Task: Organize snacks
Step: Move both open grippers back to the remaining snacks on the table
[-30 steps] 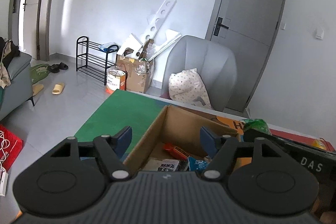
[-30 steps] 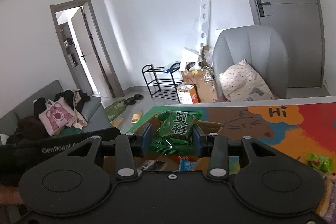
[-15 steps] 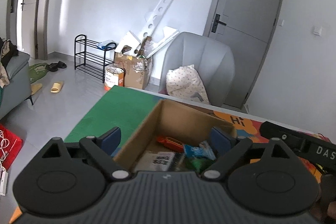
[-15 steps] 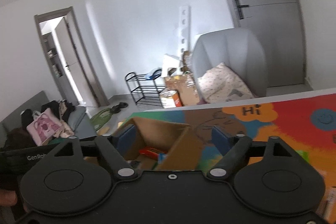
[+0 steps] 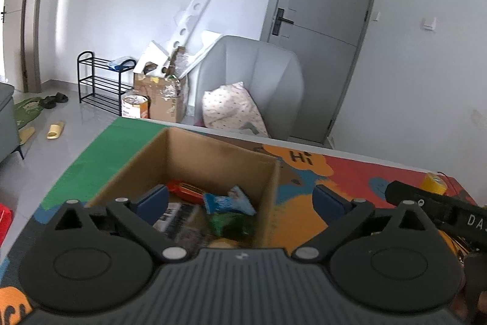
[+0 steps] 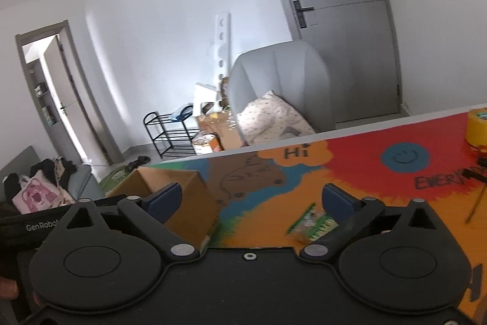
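Both tools are seen spread wide with nothing between the fingers; their jaws have just been opening. The left tool (image 5: 240, 200) is aimed into the cardboard box (image 5: 213, 148), where several snack packets (image 5: 226, 203) already lie. The right tool (image 6: 251, 200) is pointed past the box's corner at the tabletop (image 6: 365, 172), where a loose green snack packet (image 6: 312, 223) lies just ahead, toward the right finger, its long axis slanted across the view. The right tool is judged much the nearer for picking it up.
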{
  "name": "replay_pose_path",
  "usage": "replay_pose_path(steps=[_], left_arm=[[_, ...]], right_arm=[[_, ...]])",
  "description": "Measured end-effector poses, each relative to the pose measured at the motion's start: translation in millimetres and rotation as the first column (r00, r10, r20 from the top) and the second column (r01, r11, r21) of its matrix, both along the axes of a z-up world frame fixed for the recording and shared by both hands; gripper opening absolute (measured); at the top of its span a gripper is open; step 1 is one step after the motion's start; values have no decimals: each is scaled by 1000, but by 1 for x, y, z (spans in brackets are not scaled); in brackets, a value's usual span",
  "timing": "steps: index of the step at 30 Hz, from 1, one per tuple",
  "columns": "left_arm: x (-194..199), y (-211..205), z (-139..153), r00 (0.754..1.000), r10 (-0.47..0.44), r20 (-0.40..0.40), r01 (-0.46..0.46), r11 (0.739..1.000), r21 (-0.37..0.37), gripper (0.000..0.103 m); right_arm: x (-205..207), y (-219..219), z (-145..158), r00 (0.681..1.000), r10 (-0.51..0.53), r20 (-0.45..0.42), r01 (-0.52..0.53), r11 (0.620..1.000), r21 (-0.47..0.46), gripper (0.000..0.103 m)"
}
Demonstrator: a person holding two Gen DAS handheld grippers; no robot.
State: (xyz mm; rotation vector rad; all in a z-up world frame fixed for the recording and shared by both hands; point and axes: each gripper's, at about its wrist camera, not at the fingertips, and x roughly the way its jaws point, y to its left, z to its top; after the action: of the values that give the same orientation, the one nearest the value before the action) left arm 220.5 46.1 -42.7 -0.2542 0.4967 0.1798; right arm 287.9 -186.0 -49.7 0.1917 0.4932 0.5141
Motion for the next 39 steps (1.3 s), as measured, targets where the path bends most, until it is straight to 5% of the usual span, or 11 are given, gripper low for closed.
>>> replay_pose_path(steps=[39], left_arm=[[44, -139, -46, 966, -239, -97, 237, 971, -34, 98]], right_arm=[[0, -148, -66, 960, -250, -129, 248, 968, -28, 102]])
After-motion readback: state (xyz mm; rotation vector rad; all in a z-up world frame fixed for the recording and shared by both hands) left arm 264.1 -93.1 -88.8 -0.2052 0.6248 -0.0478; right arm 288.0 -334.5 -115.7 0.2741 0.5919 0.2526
